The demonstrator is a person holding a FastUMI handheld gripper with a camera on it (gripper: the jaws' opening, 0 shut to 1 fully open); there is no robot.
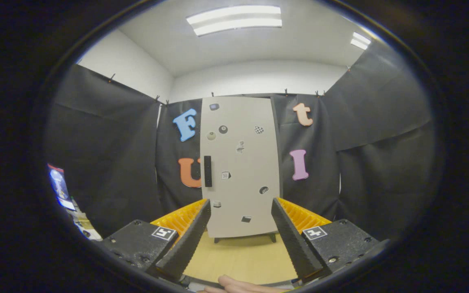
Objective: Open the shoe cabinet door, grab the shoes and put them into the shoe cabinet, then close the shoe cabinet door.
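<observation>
The tool (240,203) hangs with its fingers spread wide and nothing between them, facing the closed shoe cabinet (240,162) well beyond at 12 o'clock on the wooden floor (238,256). Its dark handle (207,171) sits at the door's 9 o'clock edge; a misjudged approach could slide off that narrow bar, leaving the door unopened

One shoe cabinet (242,162) is standing far ahead, its door shut, carrying one dark handle (207,171) on the left and nine small stickers (223,129). Two cabinet feet (217,240) are showing. Two ceiling lights (234,19) are glowing. One tool (240,201) is holding its two fingers (189,240) apart on nothing, wearing two square markers (164,233).
</observation>
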